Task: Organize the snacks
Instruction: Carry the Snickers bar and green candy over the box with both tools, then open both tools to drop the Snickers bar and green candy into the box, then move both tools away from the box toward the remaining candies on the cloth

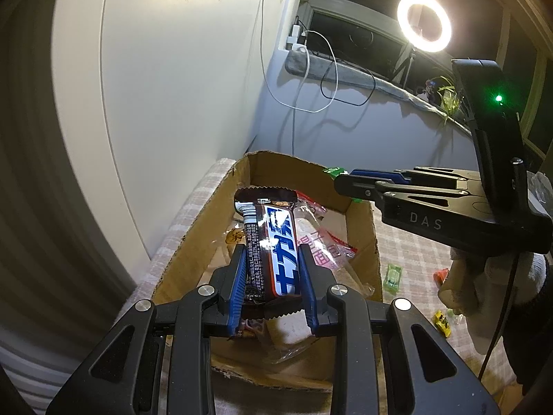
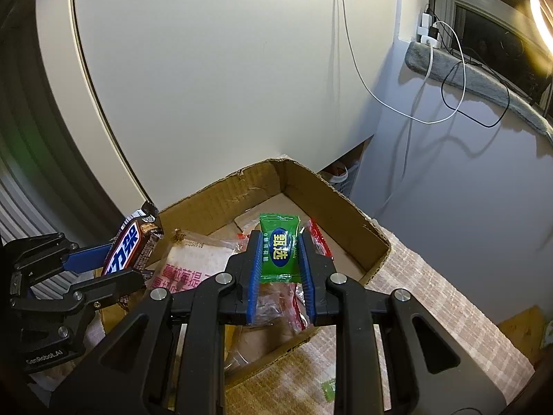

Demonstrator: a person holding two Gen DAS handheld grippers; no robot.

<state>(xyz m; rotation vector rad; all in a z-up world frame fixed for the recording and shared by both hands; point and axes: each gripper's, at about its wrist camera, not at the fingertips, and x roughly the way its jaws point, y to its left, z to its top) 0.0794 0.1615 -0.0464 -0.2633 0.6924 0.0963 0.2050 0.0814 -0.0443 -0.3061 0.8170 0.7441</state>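
We hold 2 snacks over the cardboard box [image 2: 345,214]. The left gripper [image 1: 273,276] is clamped on a chocolate bar [image 1: 269,242]; the right gripper [image 2: 280,269] is clamped on a green candy [image 2: 280,249].

Risks:
- Both loads hang above the same box. We judge that a simultaneous descent could bring the 2 grippers into contact.
- The green candy is gripped by a slack wrapper and could slip out early.
- The long chocolate bar could catch on the box wall and land outside.

Limits of view:
- The box floor is largely covered by pink-printed packets [image 2: 193,266]; we cannot count them.
- Loose sweets [image 1: 394,276] on the checked cloth [image 1: 414,263] are too small to identify.
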